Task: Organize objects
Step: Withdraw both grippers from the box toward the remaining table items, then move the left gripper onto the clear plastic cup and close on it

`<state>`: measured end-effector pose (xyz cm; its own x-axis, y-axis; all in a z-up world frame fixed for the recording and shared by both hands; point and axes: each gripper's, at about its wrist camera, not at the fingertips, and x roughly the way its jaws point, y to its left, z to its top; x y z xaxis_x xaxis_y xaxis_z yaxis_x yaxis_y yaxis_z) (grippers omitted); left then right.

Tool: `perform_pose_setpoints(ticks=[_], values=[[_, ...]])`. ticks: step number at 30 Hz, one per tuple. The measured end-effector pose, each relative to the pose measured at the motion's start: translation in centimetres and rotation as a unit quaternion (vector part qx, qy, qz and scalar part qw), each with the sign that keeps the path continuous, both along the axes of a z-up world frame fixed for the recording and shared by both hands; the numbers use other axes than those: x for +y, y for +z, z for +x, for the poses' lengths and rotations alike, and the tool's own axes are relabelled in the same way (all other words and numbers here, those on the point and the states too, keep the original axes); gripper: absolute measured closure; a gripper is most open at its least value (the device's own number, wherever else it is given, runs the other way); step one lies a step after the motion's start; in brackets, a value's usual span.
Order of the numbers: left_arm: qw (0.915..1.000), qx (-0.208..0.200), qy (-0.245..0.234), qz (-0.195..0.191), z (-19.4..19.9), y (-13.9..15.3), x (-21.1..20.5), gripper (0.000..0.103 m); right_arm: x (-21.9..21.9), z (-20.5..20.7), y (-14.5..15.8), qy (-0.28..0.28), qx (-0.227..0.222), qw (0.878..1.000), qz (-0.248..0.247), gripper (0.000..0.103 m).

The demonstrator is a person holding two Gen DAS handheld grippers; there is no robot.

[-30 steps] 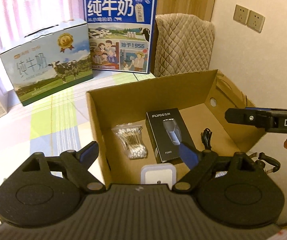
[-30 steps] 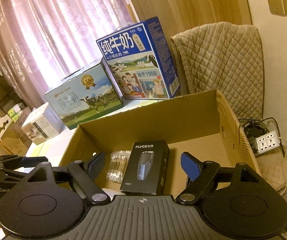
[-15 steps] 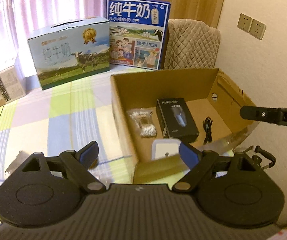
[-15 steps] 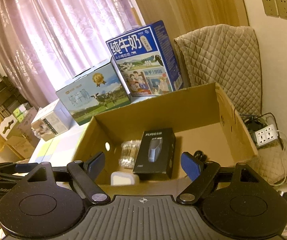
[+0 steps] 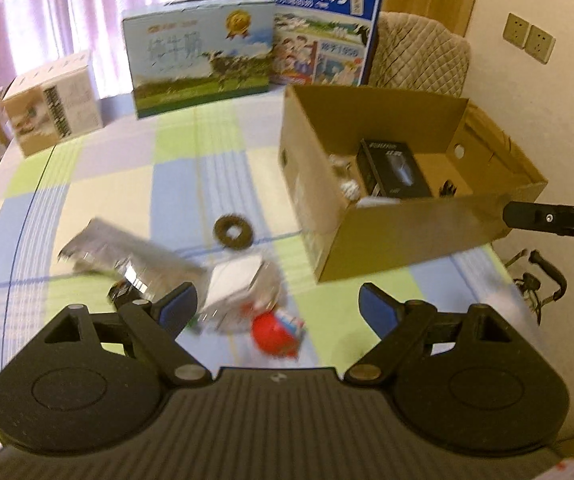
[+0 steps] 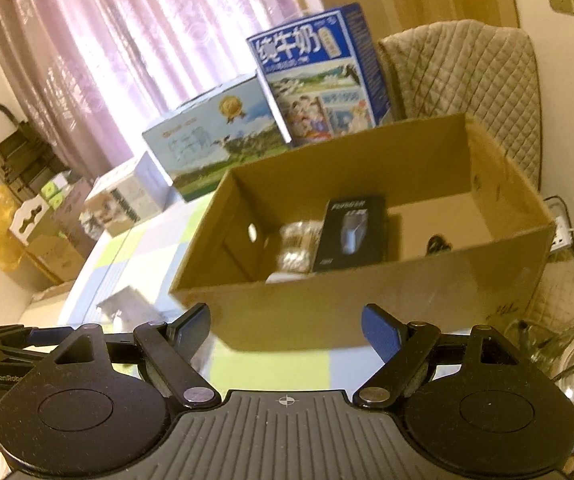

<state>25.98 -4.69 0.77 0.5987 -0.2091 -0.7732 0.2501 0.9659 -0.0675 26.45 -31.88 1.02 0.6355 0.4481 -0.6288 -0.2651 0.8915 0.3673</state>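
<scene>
An open cardboard box (image 5: 399, 236) (image 6: 327, 304) stands on the checked tablecloth; inside lie a black shaver carton (image 5: 395, 174) (image 6: 349, 232), a bag of cotton swabs (image 6: 297, 246), a white item (image 5: 377, 201) and a black cable (image 5: 447, 190). Left of the box, blurred, lie a dark ring (image 5: 233, 232), a silvery packet (image 5: 127, 260), a white packet (image 5: 237, 284) and a red-topped item (image 5: 275, 330). My left gripper (image 5: 277, 306) is open, empty, over these loose things. My right gripper (image 6: 285, 330) is open, empty, before the box's near wall.
Two milk cartons (image 5: 199, 54) (image 5: 323, 26) and a smaller white box (image 5: 53, 100) stand along the table's far side. A quilted chair back (image 5: 419, 58) is behind the box. The right gripper's finger (image 5: 555, 220) reaches in from the right edge. Wall sockets (image 5: 529, 38) are on the right.
My left gripper has drawn back and swung left, out of the box, bringing the loose table items into view. My right gripper has also backed away from the box.
</scene>
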Motion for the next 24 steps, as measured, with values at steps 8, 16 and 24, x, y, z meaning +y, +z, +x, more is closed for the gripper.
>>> perform_pose_setpoints(ticks=[8,16,24], values=[[0.9992,0.033,0.018,0.011,-2.9,-2.2,3.1,0.017,3.2,-1.5,-2.0,0.028,0.03,0.999,-0.008,0.023],[0.9978,0.061,0.024,0.013,-4.9,-4.4,5.2,0.017,5.9,-2.5,-3.8,0.052,0.052,0.997,-0.021,0.023],[0.9969,0.075,0.008,0.024,-5.5,-6.1,5.3,0.017,7.2,-3.2,-5.0,0.06,0.068,0.995,-0.033,0.023]])
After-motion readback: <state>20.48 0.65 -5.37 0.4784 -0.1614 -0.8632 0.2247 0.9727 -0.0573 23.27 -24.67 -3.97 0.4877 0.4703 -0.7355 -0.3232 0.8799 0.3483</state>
